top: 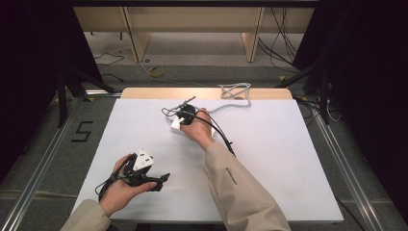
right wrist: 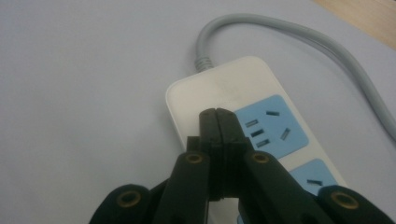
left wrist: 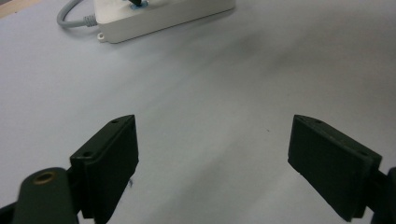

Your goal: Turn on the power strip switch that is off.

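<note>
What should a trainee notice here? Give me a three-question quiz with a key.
1. True or false: the right hand-held gripper has its jaws wide apart.
2. What white thing on the table lies under its tips?
3. The left hand-held gripper is: A) shut on a cable, B) open with nothing between the jaws, C) shut on a plug.

Key: 1 false, they are shut. 2 the power strip. 3 B.

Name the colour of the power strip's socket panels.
Light blue socket panels on the white power strip, clearest in the right gripper view.
</note>
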